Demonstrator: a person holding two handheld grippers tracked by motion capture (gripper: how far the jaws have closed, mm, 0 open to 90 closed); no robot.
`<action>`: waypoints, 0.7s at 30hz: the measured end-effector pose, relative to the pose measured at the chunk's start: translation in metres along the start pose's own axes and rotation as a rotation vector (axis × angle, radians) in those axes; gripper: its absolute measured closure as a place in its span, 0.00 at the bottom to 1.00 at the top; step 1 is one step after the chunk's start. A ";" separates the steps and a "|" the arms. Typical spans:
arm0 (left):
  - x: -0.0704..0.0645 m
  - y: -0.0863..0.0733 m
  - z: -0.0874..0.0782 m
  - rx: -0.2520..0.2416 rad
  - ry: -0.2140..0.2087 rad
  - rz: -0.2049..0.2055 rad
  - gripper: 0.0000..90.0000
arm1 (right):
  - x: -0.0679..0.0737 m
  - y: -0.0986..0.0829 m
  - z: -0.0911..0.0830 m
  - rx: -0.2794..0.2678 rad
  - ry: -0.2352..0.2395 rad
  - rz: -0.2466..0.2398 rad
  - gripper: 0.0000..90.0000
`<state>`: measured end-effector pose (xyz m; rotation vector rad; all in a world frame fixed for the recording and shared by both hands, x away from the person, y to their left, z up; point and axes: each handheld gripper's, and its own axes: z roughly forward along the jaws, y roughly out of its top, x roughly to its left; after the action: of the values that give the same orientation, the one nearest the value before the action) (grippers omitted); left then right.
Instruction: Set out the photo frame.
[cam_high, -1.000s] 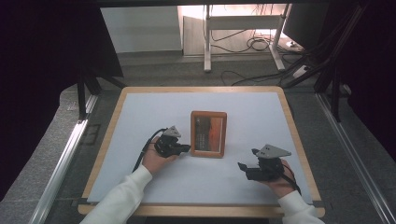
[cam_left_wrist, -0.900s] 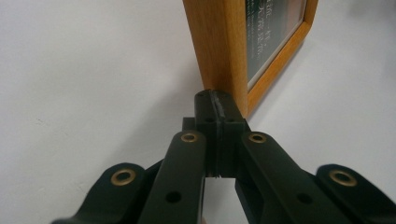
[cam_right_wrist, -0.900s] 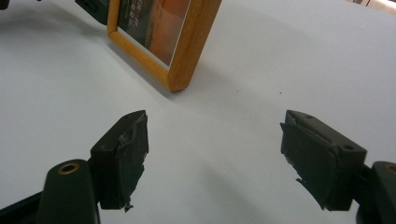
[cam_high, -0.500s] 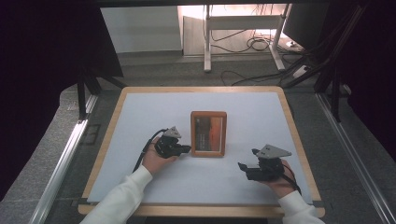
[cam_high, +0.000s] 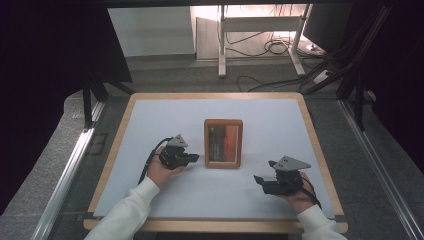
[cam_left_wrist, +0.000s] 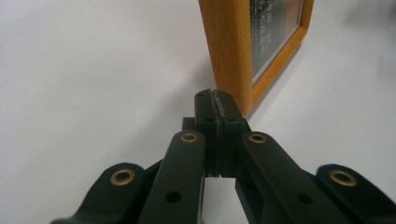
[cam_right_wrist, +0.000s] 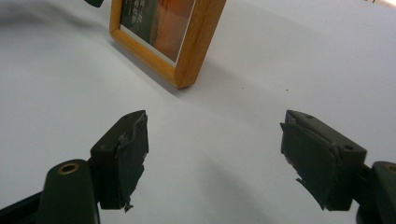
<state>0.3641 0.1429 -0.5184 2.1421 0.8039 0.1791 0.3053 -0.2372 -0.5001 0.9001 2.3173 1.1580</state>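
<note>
From the high view, the wooden picture frame (cam_high: 223, 143) lay flat mid-table on the white mat (cam_high: 150, 120), left gripper (cam_high: 192, 158) just beside its left edge, right gripper (cam_high: 260, 180) apart; cables littered the floor behind. Left gripper view: jaws were pressed together near the frame (cam_left_wrist: 233, 51), so a nudge could've skidded it. Right gripper view: jaws spread wide, short of the frame (cam_right_wrist: 187, 46).

The picture frame (cam_high: 223, 143) is smooth, lightly varnished wood around a glossy glass pane. The surface (cam_high: 280, 125) looks matt white, like paper, with a wooden rim. Each hand-held gripper, left (cam_left_wrist: 215, 100) and right (cam_right_wrist: 215, 140), is matt black plastic with brass-coloured rivets; the right pads (cam_right_wrist: 133, 149) look rough and worn.
</note>
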 end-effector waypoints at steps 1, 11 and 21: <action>-0.001 -0.001 -0.002 -0.001 0.006 0.009 1.00 | 0.000 0.000 0.000 -0.004 -0.003 0.001 0.26; -0.014 -0.024 -0.033 -0.063 0.068 -0.028 0.80 | 0.002 -0.002 -0.002 -0.002 -0.027 -0.002 0.26; -0.024 -0.042 -0.050 -0.082 0.090 -0.058 0.49 | -0.004 -0.004 -0.006 -0.011 -0.042 0.036 0.26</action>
<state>0.3060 0.1806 -0.5133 2.0427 0.8947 0.2748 0.3030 -0.2446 -0.4997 0.9564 2.2682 1.1540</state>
